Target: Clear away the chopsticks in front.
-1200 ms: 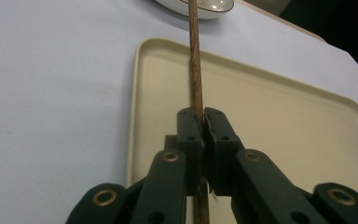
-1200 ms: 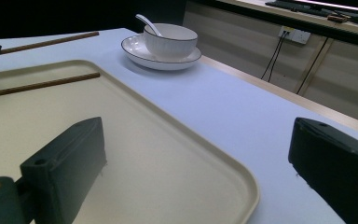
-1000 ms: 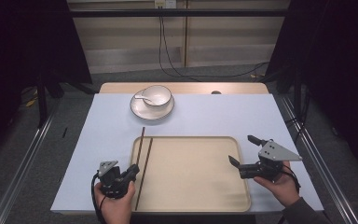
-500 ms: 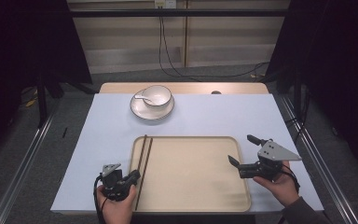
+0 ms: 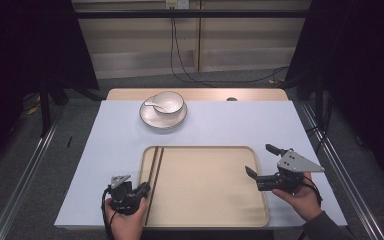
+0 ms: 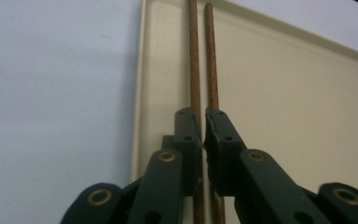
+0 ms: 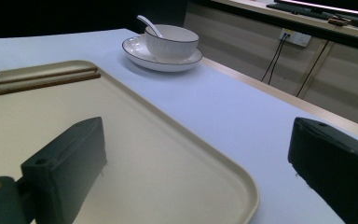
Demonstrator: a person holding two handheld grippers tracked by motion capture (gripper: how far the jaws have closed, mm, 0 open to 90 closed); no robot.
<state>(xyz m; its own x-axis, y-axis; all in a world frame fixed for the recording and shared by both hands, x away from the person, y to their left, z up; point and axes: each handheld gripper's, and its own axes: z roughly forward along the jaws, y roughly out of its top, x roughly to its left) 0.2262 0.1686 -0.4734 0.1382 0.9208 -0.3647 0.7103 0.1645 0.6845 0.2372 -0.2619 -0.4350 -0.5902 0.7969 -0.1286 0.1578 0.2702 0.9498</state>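
Note:
Two brown chopsticks (image 5: 154,180) lie side by side along the left inner edge of a beige tray (image 5: 205,185). My left gripper (image 5: 144,189) sits at the tray's near left corner. In the left gripper view its jaws stand almost together right over the chopsticks (image 6: 194,56), which run on beneath my left gripper (image 6: 203,112); nothing shows between the jaws. My right gripper (image 5: 259,159) hangs wide open over the tray's right rim, with nothing held. In the right gripper view the tray (image 7: 121,140) spreads between the jaws of my right gripper (image 7: 198,140), and the chopsticks (image 7: 42,81) lie far off.
A white bowl (image 5: 169,102) with a white spoon (image 5: 152,104) in it stands on a saucer (image 5: 162,120) at the back of the pale blue table cover (image 5: 105,165). The bowl (image 7: 171,42) lies well beyond the tray. Cables hang behind the table.
The chopsticks have swung from slanting across the tray's left rim to lying inside it along that edge. My left gripper has shifted slightly right and nearer. The right gripper has stayed still.

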